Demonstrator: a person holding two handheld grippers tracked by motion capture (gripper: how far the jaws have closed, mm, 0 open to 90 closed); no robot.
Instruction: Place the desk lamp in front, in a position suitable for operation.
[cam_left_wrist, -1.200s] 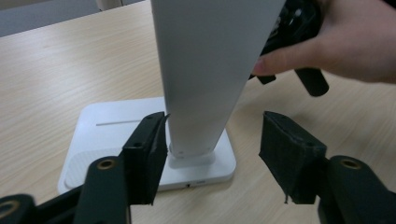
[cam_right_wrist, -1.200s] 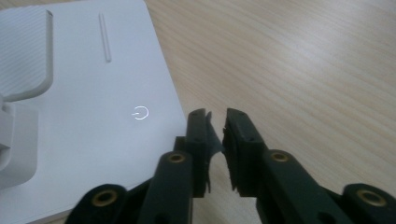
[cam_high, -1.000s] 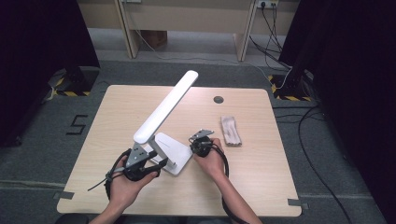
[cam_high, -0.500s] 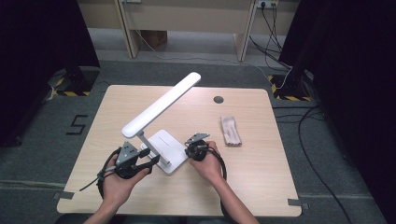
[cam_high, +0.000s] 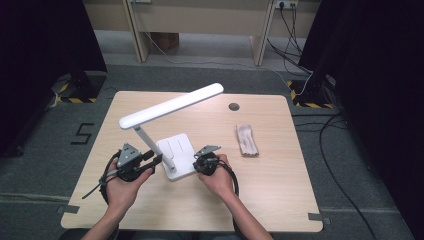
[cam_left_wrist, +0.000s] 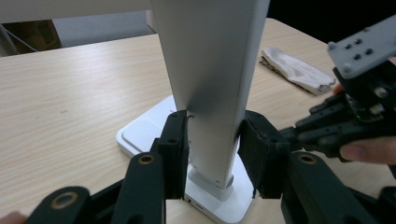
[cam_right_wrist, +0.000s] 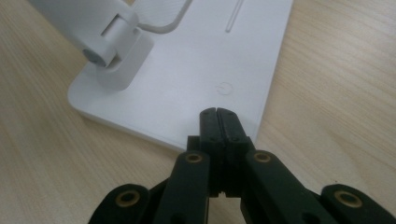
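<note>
A white desk lamp stands on the wooden table (cam_high: 280, 200), its long head (cam_high: 172, 105) slanting up to the right over its flat base (cam_high: 177, 150). My left gripper (cam_high: 157, 160) reaches in from the left. Its jaws have just been closing, and both pads touch the lamp's upright arm (cam_left_wrist: 210, 70) just above the hinge, so the left gripper (cam_left_wrist: 212, 140) is shut on it. My right gripper (cam_high: 196, 162) is shut with nothing in it. Its tips (cam_right_wrist: 218, 114) rest at the base's edge (cam_right_wrist: 187, 70), close to the power symbol (cam_right_wrist: 225, 87). The hinge (cam_right_wrist: 109, 44) lies beyond.
A folded greyish cloth (cam_high: 247, 140) lies to the right of the lamp, also seen behind the right gripper (cam_left_wrist: 294, 70). A round dark cable hole (cam_high: 233, 106) sits near the far edge. Cables and desk legs stand on the floor beyond.
The lamp's head has swung lower and its near end leftward, and the base has shifted a little. The left gripper moved in and closed around the upright arm. The right gripper stayed shut at the base.
</note>
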